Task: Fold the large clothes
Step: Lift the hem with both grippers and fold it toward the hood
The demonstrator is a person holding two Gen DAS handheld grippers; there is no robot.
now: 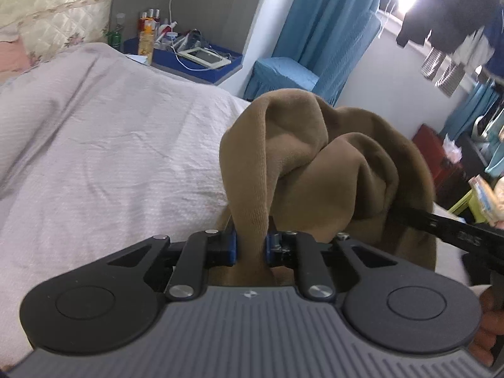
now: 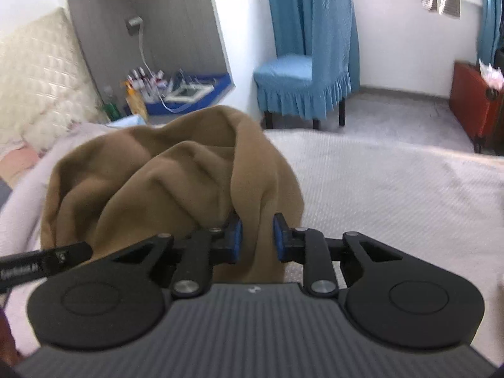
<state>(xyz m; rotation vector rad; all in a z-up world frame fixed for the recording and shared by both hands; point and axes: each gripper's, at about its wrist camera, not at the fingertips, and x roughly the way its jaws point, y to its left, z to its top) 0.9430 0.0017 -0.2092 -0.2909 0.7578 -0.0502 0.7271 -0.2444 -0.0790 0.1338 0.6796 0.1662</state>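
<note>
Nearest the lens in the left wrist view, the grey ribbed body and black linkage of the left tool are seen, its blue pads closed narrowly on a strip of a brown garment — the cloth is pinched between them and rises in a bunched heap just beyond. At the right edge of that view the black finger of the other tool is seen reaching into the same heap, with part of a hand visible at the lower right corner. In the right wrist view, the right tool is shown with its blue pads drawn narrow on another fold of the brown garment; the cloth passes between the pads and is gripped there, though a little blur softens the contact. The garment is held gathered above a bed covered in a pale lilac textured spread, and the two tools are close together on it. Behind the bed, a blue tray crowded with bottles and a white-framed device is seen in a grey wall niche. A blue-skirted chair stands before blue curtains, and a red suitcase stands on the floor at the right — both well apart from the bed.
</note>
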